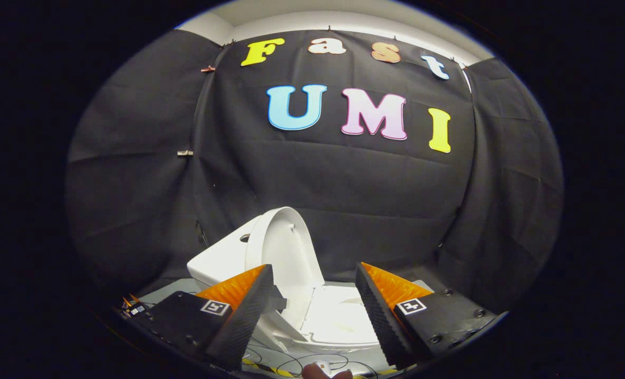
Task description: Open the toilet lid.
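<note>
Your tongs (pixel 312 308) are spread wide, nothing between the two ribbed black pads, and neither pad touches anything. The left finger (pixel 244 310) and the right finger (pixel 383 310) each show an orange side and a black block behind with a small square marker on top.

The toilet (pixel 291 295) sits just beyond the fingers, low in front of the black cloth wall (pixel 344 184). Its lid (pixel 286 247) is already up: it stands nearly upright, leaning back toward the tank (pixel 220 258), with its pale inner face turned toward you. The lid rises just beyond the left finger and a little inside it, so that the finger's tip overlaps its lower edge in your view; whether they touch you cannot tell from here, though a gap seems to lie between them.

The seat (pixel 338 316) lies flat and exposed in the space between your fingers, closer to the right one. The tank sits behind and to the left of the lid, its top showing a small round button.

Below the toilet the floor (pixel 291 363) is light, with thin dark cables (pixel 301 360) looping across it. At the very bottom, between the fingers, a bit of your hand (pixel 325 372) shows.
</note>
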Demonstrator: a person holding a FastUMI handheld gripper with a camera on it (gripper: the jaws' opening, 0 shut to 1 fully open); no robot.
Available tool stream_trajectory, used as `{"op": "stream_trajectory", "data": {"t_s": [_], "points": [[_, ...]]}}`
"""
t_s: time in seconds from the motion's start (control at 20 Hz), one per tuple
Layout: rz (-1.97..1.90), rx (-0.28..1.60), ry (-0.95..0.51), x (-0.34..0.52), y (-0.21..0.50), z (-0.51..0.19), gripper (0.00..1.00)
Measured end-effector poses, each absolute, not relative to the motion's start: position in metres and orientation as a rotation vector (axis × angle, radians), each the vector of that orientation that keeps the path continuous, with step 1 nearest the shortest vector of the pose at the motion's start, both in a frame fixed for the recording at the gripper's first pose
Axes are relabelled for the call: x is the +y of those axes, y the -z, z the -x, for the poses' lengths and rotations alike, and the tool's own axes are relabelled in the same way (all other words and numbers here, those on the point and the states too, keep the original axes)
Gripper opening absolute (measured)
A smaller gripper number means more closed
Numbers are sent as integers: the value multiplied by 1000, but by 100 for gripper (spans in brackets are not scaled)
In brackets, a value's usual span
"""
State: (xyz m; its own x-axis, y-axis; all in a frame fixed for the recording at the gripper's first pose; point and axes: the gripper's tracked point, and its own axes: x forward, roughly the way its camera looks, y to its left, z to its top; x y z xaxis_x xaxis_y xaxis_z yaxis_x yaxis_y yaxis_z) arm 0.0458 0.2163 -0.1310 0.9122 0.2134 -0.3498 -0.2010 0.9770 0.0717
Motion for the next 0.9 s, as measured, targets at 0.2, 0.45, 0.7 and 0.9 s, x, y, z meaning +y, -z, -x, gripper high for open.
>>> {"op": "stream_trajectory", "data": {"t_s": [0.2, 0.45, 0.7, 0.9], "points": [[-54, 338, -169, 178, 107, -46, 99], [-92, 315, -120, 137, 82, -45, 99], [-123, 288, -89, 108, 61, -40, 99], [-132, 255, -58, 90, 46, -36, 98]]}}
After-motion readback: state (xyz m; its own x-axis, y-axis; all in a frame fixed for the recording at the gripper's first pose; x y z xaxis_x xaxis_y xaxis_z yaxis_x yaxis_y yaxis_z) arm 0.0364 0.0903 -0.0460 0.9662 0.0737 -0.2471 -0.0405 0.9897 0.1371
